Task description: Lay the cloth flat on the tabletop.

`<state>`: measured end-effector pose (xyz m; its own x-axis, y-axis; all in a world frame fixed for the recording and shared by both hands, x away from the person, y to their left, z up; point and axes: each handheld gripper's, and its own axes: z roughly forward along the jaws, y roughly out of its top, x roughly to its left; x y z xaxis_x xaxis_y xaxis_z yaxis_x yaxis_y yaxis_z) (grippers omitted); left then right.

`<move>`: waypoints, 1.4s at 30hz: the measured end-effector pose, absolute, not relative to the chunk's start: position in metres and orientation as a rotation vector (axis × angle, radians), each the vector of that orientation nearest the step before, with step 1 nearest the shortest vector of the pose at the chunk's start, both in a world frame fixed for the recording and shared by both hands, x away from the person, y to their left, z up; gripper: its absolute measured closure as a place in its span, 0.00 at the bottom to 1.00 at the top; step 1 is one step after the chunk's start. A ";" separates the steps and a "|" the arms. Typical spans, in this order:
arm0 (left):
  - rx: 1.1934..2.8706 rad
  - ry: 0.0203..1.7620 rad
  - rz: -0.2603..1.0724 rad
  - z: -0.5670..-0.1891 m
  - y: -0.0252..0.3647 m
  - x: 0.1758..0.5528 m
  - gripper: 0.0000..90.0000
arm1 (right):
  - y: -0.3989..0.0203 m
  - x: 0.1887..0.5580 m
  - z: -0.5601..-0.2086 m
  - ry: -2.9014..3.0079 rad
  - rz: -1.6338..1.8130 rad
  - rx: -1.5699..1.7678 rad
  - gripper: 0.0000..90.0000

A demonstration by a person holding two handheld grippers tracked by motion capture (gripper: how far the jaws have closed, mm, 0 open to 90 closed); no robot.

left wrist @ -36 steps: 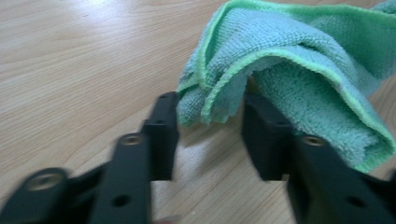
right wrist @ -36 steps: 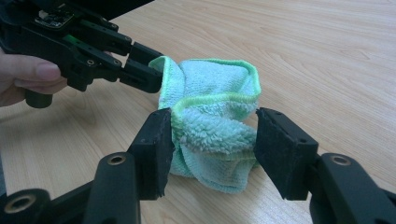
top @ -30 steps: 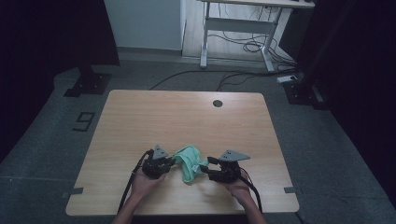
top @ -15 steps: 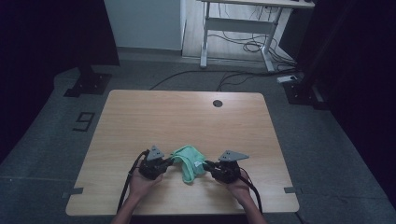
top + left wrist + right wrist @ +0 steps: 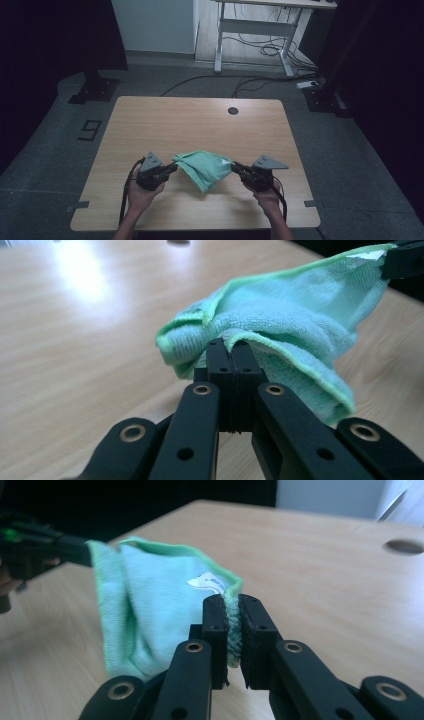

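Both hands reach in from the near edge of the table (image 5: pixel 150 120) and point toward each other. The left gripper (image 5: pixel 171 167) is pinched tight on one corner of the green cloth (image 5: pixel 202 167). The right gripper (image 5: pixel 235 167) has just been closing and now clamps the other corner. The cloth hangs between them, above the table's near half.

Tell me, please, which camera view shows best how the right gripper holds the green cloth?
The right gripper view: there the right gripper pinches the hem of the green cloth between its closed jaws, close up. The high view shows the grip small, at the cloth's right corner. The left gripper view shows only a dark jaw tip at the far corner.
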<state>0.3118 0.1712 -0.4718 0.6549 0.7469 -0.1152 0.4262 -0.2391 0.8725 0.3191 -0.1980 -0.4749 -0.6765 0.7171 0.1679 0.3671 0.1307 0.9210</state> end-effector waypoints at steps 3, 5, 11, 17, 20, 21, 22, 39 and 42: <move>1.831 0.906 0.396 -0.460 0.181 0.304 1.00 | -0.212 0.314 -0.461 2.031 1.598 1.065 0.92; 1.795 0.885 0.398 -0.448 0.189 0.296 1.00 | -0.225 0.308 -0.448 1.966 1.629 1.065 0.92; 1.789 0.875 0.399 -0.443 0.195 0.290 1.00 | -0.237 0.301 -0.434 1.905 1.664 1.061 0.92; 1.914 0.982 0.287 -0.493 0.196 0.307 0.99 | -0.239 0.345 -0.496 2.036 1.472 1.284 0.88; 1.954 1.009 0.254 -0.507 0.196 0.310 0.99 | -0.241 0.359 -0.521 2.078 1.367 1.377 0.86; 1.993 1.009 0.238 -0.514 0.195 0.311 0.99 | -0.243 0.365 -0.534 2.091 1.321 1.442 0.75; 1.993 1.009 0.238 -0.514 0.195 0.311 0.99 | -0.243 0.365 -0.534 2.091 1.321 1.442 0.75; 2.016 0.994 0.249 -0.515 0.200 0.307 0.94 | -0.240 0.348 -0.512 1.965 1.339 1.387 0.54; 2.018 0.983 0.243 -0.514 0.200 0.307 0.88 | -0.237 0.348 -0.513 1.980 1.330 1.386 0.54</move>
